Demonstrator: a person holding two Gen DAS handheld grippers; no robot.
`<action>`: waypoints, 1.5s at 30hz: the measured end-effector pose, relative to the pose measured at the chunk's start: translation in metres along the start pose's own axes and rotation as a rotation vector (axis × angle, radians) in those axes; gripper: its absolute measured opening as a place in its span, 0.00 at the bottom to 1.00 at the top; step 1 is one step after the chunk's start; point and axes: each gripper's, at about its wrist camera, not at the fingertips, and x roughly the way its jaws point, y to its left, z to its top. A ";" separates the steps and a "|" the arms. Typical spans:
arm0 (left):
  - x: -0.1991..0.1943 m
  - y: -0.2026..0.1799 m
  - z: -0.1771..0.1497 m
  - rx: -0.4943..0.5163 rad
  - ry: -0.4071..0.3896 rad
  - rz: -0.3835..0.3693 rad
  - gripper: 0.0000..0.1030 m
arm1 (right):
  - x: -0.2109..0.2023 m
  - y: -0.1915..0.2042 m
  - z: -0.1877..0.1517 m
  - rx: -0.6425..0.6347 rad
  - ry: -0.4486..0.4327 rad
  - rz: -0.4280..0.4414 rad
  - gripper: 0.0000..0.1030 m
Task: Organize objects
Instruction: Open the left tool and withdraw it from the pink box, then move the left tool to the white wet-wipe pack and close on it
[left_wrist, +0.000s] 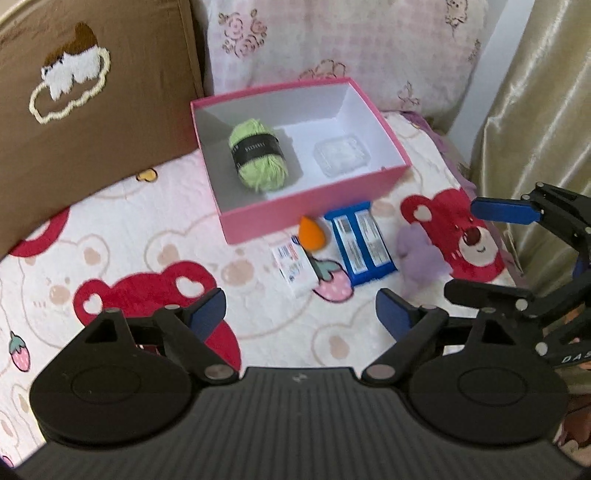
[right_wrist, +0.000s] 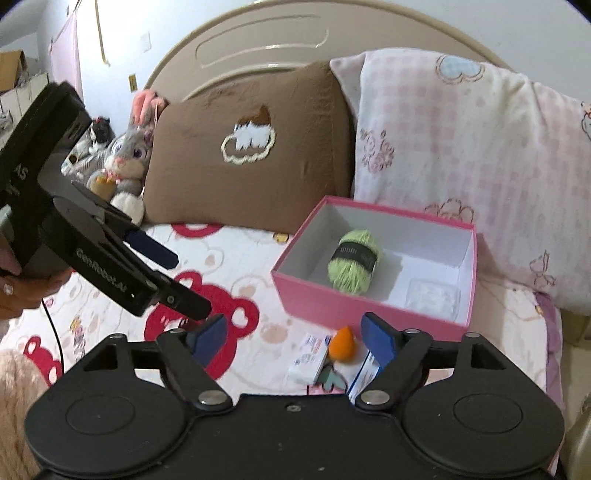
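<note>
From the left wrist view, the left hand-held gripper hangs over the bed with jaws spread and nothing between them. The pink box holds green yarn and a clear case — outside, just by its near wall, lie an orange sponge, a white packet, a blue packet and a purple toy.

From the right wrist view, the right hand-held gripper is spread too, empty, above the sponge — box beyond it.
</note>
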 end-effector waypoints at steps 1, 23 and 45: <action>0.000 0.000 -0.003 0.003 0.001 -0.006 0.89 | 0.000 0.002 -0.003 -0.004 0.009 0.002 0.84; 0.078 0.020 -0.052 -0.119 -0.057 -0.016 0.95 | 0.088 0.015 -0.055 0.065 0.102 0.081 0.87; 0.202 0.049 -0.069 -0.282 -0.131 -0.113 0.90 | 0.218 -0.005 -0.106 0.057 0.109 -0.031 0.87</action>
